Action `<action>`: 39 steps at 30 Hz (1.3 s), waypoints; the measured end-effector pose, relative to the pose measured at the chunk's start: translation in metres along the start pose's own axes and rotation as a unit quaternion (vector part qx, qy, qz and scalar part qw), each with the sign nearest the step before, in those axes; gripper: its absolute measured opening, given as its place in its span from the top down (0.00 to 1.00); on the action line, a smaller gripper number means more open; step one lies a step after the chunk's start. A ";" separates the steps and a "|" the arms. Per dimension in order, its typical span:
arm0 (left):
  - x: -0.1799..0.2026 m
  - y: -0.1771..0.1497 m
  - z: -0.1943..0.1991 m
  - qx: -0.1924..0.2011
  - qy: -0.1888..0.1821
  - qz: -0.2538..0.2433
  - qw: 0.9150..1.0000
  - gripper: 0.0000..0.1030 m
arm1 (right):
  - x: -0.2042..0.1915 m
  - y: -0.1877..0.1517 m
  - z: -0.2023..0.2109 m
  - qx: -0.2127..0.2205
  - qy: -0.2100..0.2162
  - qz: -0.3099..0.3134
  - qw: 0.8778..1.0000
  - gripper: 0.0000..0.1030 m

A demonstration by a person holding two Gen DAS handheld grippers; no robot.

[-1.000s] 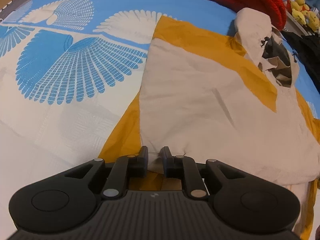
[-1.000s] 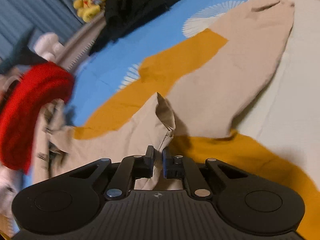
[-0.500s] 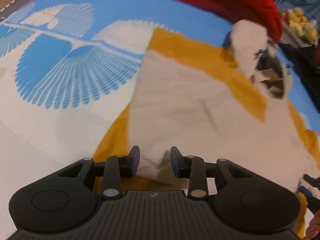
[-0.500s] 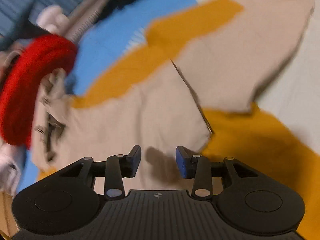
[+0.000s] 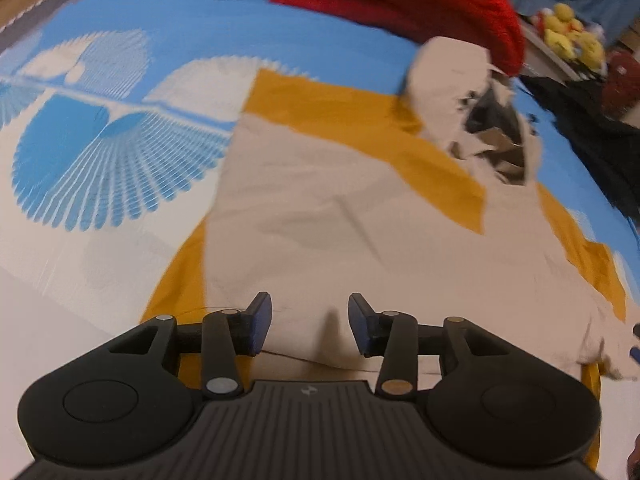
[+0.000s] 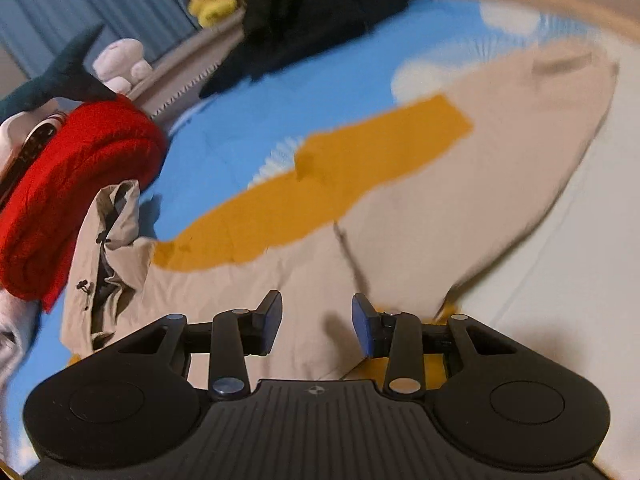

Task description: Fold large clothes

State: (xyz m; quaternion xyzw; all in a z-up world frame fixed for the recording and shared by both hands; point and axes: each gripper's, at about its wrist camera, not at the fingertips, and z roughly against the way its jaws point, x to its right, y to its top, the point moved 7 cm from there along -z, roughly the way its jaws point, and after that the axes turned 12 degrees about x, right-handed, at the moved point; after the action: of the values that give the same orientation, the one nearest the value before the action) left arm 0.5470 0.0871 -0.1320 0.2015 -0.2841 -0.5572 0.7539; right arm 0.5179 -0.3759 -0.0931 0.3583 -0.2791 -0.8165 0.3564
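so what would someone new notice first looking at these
Probably the beige and mustard jacket spread flat across the middle of the blue and white bedspread, its hood toward the far end. Next, the bright red knit bunched up just beyond the hood. In front, the left gripper and right gripper both hang over the jacket's near edge; their jaws have just been opening and nothing is between them.

Ahead of the right gripper, the far sleeve of the beige-and-mustard jacket smears into motion blur, its cuff unreadable. The left gripper body hides the jacket's near hem. At the far right edge, something blue-tipped is cut off, too partial to identify. The yellow plush toys far ahead to the right are too blurred to tell apart.
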 end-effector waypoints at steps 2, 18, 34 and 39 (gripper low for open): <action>0.013 0.000 0.005 0.006 -0.007 -0.016 1.000 0.55 | 0.003 0.008 0.008 0.014 -0.001 0.018 1.000 0.61; 0.063 -0.014 0.040 0.057 -0.038 -0.129 0.989 0.54 | 0.090 0.078 0.057 0.086 -0.013 0.023 0.996 0.61; 0.057 -0.011 0.038 0.053 -0.038 -0.122 0.990 0.54 | 0.269 0.145 0.045 0.151 -0.058 -0.155 0.975 0.77; 0.059 -0.012 0.035 0.050 -0.038 -0.120 0.991 0.54 | 0.302 0.135 0.007 0.127 -0.054 -0.208 0.968 0.72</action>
State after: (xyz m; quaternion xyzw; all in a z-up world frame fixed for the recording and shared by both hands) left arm 0.5287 0.0274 -0.1006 0.2505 -0.3141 -0.6362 0.6587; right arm 0.4164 -0.6906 -0.1101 0.4062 -0.3188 -0.8487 0.1141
